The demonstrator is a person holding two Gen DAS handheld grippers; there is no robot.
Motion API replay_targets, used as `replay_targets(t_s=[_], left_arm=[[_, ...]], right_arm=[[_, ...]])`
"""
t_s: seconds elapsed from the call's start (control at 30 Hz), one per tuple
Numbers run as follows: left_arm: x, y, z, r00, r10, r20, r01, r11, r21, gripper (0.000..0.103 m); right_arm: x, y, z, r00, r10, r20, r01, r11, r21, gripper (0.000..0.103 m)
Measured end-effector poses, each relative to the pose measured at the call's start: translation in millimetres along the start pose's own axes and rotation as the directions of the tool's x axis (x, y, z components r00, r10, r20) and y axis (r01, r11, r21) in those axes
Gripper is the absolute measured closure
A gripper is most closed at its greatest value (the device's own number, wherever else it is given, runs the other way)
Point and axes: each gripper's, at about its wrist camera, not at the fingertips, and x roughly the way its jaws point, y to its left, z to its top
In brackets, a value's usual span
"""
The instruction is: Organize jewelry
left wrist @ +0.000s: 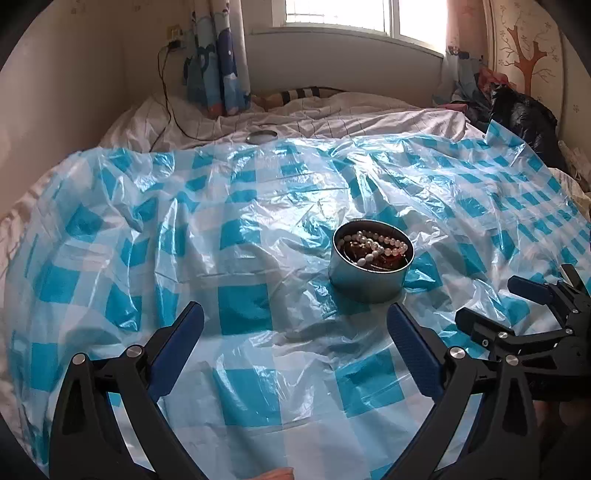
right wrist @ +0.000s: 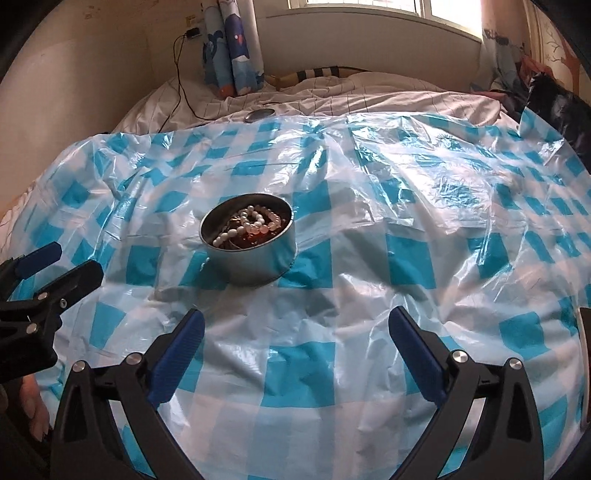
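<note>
With both the left hand-held gripper (left wrist: 295, 325) and right hand-held gripper (right wrist: 295, 330) spread and empty, I judge I should fetch the lid (left wrist: 261, 137) to close the tin (left wrist: 369, 273) holding the pearl strand (left wrist: 376, 245) on the bed's plastic sheet (left wrist: 236, 229).

I get daylight from the window (left wrist: 354, 18) at top, blown out. Glare streaks the plastic sheet (left wrist: 258, 206). Fisheye bends my edges.

Left tool (left wrist: 295, 325) and right tool (right wrist: 295, 328), both agape.
</note>
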Motion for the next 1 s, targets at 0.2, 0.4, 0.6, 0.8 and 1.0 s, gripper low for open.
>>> replay_targets(t_s=[0.2, 0.4, 0.6, 0.8, 1.0], left_arm=[[4, -1, 2, 1.0, 0.024, -0.002, -0.024, 1.0, -0.001, 0.008], [6, -3, 5, 1.0, 0.006, -0.005, -0.006, 1.0, -0.009, 0.008], [10, -5, 6, 1.0, 0.008, -0.018, -0.008, 1.0, -0.016, 0.008], [14, -4, 5, 1.0, -0.001, -0.03, 0.0, 1.0, -0.031, 0.008], [16, -3, 2, 0.999, 0.004, -0.039, -0.005, 1.0, -0.029, 0.008]], right_arm=[[4, 1, 1, 0.999, -0.039, -0.006, 0.039, 0.999, -0.012, 0.007], [5, 3, 1, 0.999, -0.054, -0.002, 0.054, 0.998, -0.029, 0.007], [1, -5, 4, 0.999, -0.041, 0.021, 0.041, 0.999, 0.014, 0.007], [1, -3, 4, 0.993, -0.112, 0.033, 0.112, 0.994, -0.014, 0.007], [2, -2, 4, 0.995, -0.1, 0.03, 0.101, 0.995, -0.018, 0.007]])
